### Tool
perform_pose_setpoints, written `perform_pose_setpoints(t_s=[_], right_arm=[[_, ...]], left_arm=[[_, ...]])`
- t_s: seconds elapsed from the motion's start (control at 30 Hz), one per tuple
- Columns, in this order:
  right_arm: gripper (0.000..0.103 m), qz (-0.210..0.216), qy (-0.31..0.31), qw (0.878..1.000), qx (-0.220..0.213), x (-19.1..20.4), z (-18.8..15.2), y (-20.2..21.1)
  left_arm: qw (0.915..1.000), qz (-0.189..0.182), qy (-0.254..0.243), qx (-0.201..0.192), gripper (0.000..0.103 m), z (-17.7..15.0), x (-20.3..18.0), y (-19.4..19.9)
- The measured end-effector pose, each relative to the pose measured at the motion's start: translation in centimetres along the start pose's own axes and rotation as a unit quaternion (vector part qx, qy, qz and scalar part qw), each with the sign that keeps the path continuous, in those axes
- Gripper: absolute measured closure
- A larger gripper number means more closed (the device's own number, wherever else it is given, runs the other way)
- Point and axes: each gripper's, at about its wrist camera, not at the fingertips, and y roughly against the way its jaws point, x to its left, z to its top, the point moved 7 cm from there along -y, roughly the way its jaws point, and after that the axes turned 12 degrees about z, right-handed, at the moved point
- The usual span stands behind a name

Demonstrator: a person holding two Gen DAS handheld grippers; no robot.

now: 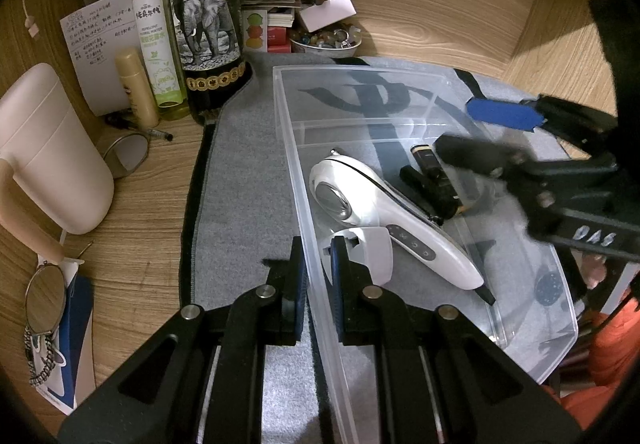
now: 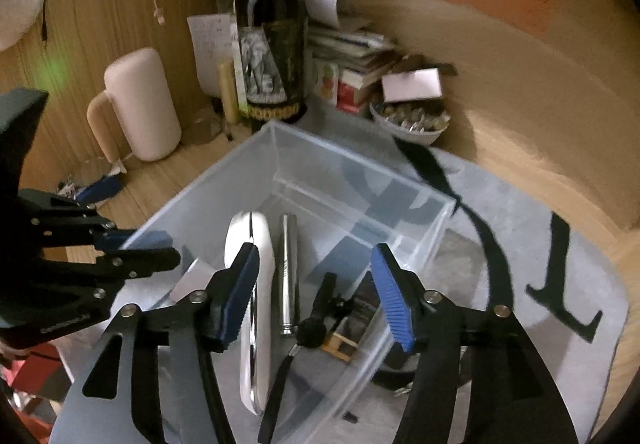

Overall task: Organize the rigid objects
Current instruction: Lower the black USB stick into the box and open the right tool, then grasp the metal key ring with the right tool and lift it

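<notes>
Pinching clear bin (image 1: 400, 91) wall, left gripper (image 1: 318, 272); right gripper (image 2: 316, 284) spread, empty.

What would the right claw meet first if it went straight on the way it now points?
Probably the silver metal tube lying in the clear plastic bin, between the open right claw's fingertips; the white handheld device lies just beside it. Depth is uncertain.
</notes>
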Motion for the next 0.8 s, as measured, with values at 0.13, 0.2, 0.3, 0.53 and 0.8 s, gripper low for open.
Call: perform_pose_setpoints(t_s=[0.13, 0.2, 0.3, 0.53, 0.8], right_arm=[[0.045, -0.009, 0.003, 1.0, -0.023, -0.3, 0.6, 1.9], [0.045, -0.019, 0.004, 0.999, -0.035, -0.7, 0.7, 3.0], [0.045, -0.035, 0.001, 0.998, -0.047, -1.5, 0.6, 4.4], [0.045, -0.067, -0.037, 0.996, -0.053, -5.0, -1.2, 6.5], [0.045, -0.078, -0.083, 0.993, -0.004, -8.3, -5.2, 4.5]], left_arm=[[1.0, 0.0, 0.0, 0.0, 0.092, 0.0, 0.0, 0.0], [1.0, 0.0, 0.0, 0.0, 0.092, 0.0, 0.0, 0.0], [1.0, 0.0, 0.0, 0.0, 0.092, 0.0, 0.0, 0.0], [1.0, 0.0, 0.0, 0.0, 0.092, 0.0, 0.0, 0.0], [1.0, 0.0, 0.0, 0.0, 0.092, 0.0, 0.0, 0.0]])
